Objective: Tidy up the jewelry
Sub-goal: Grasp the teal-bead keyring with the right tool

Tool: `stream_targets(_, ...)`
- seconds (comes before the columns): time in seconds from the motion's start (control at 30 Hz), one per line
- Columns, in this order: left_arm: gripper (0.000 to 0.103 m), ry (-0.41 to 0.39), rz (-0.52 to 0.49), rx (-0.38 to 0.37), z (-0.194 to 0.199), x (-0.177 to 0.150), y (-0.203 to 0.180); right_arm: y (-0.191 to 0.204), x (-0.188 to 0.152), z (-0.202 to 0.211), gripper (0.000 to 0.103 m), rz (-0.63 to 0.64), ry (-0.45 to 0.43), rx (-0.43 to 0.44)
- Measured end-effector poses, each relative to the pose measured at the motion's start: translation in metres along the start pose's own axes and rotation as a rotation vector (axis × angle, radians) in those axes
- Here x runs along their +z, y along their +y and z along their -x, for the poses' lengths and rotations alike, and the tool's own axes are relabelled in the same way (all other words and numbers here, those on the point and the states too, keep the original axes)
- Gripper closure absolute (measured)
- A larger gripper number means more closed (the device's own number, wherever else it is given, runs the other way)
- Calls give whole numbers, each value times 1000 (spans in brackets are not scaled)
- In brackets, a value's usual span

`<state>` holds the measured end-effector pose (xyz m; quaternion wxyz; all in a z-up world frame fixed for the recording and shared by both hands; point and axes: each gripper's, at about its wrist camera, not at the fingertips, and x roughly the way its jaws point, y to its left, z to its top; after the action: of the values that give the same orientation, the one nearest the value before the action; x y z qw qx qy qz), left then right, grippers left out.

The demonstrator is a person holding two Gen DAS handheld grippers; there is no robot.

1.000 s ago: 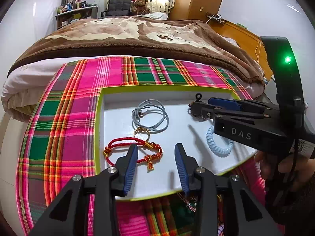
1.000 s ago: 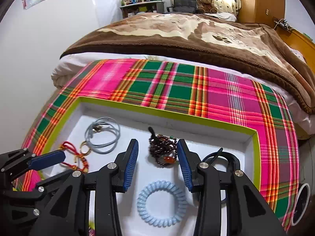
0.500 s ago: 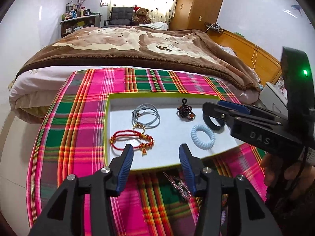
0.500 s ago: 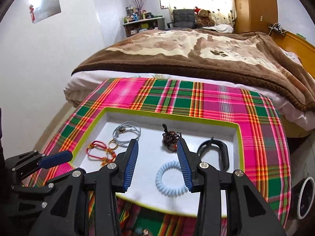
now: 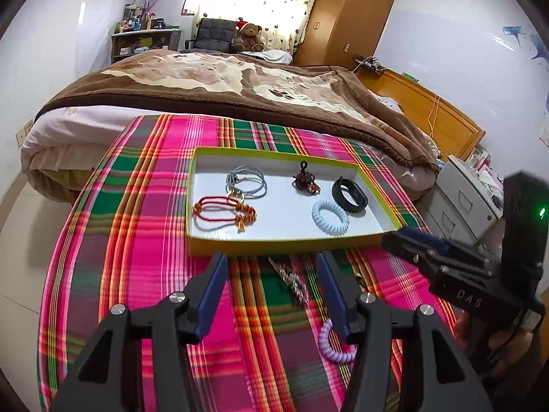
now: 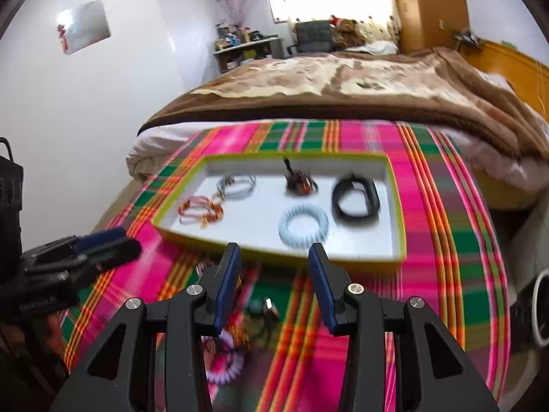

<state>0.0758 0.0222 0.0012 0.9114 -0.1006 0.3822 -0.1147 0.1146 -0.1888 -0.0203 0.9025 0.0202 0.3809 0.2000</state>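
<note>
The left gripper (image 5: 271,267) hung over the plaid cloth (image 5: 144,257), jaws opening with nothing between them. Beyond lay the tray (image 5: 291,240) holding red bracelet (image 5: 223,211), grey cord (image 5: 247,182), beaded piece (image 5: 306,182), blue coil (image 5: 330,217), black band (image 5: 349,194). The right gripper (image 6: 272,261) stood parted, empty.

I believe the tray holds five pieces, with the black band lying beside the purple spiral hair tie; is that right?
Not quite: in the left wrist view the black band lies beside the light blue spiral hair tie in the tray. The purple spiral hair tie is outside, on the plaid cloth.
</note>
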Motion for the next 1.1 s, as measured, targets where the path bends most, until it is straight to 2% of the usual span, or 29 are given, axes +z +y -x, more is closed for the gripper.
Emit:
stream_targets(0.07, 47, 5, 14, -19, 2, -6, 3, -5, -10, -4, 61, -24, 20, -7)
stream_targets(0.17, 47, 15, 12, -9, 3, -15, 5, -11, -21, -12, 61, -47, 51, -19)
stream_targets(0.3, 47, 33, 28, -31, 4, -26, 9, -13, -29, -20, 61, -70, 70, 33)
stream_targets(0.43, 47, 45, 37, -27, 3, -35, 13, -10, -30, -32, 61, -62, 101, 9)
stream_targets(0.67, 47, 61, 38, -40, 1, -39, 16, -2, -30, -48, 61, -20, 123, -9)
stream_targets(0.87, 47, 68, 45, -39, -3, -40, 21, 15, -32, -54, 61, 91, 139, -53)
stream_targets(1.1, 47, 84, 44, -39, -6, -42, 23, 16, -32, -57, 63, 94, 136, -45)
